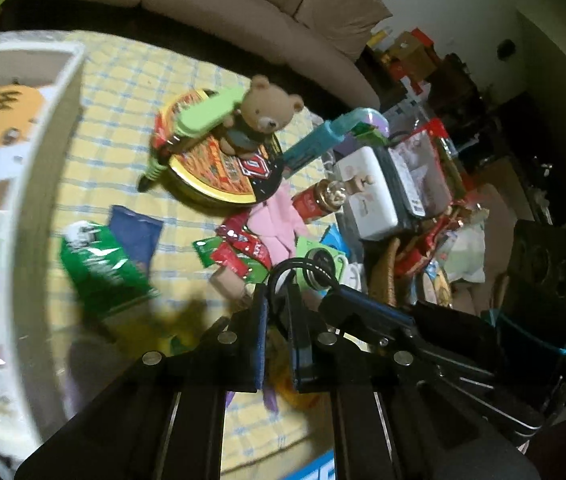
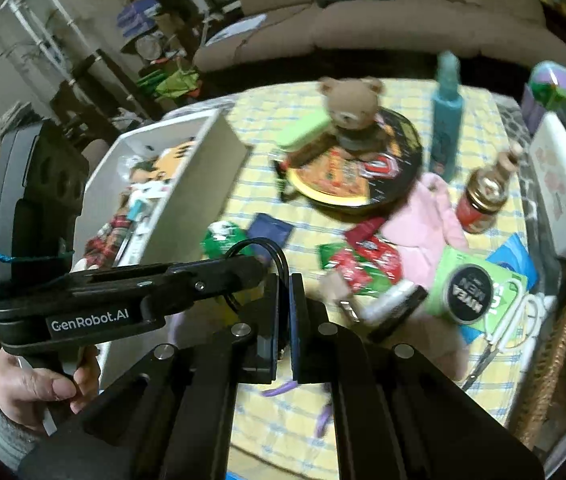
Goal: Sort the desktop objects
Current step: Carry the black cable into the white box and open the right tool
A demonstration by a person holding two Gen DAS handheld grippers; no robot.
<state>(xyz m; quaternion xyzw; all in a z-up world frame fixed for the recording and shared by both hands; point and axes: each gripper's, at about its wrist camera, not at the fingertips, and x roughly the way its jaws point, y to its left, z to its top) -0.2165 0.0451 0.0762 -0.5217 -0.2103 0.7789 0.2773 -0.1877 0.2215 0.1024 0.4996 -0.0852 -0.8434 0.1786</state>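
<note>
The bin (image 2: pixel 203 176) sits ahead and to the left of both grippers, already partly filled. Its near wall stands tall, so a carry that comes in low would likely knock the rim and shunt the box across the cloth.

The round tin (image 1: pixel 219 176) lies straight ahead, beyond the fingertips. The bear (image 1: pixel 267 108) and a green bar are perched loosely on its lid. A sweep through that space could tip the bear off or slide the tin.

The teal bottle (image 2: pixel 447 120) and the red jar (image 2: pixel 483 196) stand ahead to the right of the tin. They are upright and narrow, and an elbow or a handle would easily topple them.

The sachets (image 1: pixel 239 252) lie just beyond and below the tips. They are slick and overlapping, and a dragged finger would scatter them.

The left gripper (image 1: pixel 279 292) and the right gripper (image 2: pixel 285 284) are side by side, nearly touching, each with its jaws closed. Both look pinched on the same black loop (image 2: pixel 255 241), which arches between their tips above the table.

That shared hold looks like the main hazard. If the hands part, the loop may stretch and snap out of one pinch, flicking into the clutter. If one lets go late, the other could be tugged off line. The loop is thin, and the pictures are blurred, so how firm either pinch is cannot be told.
</note>
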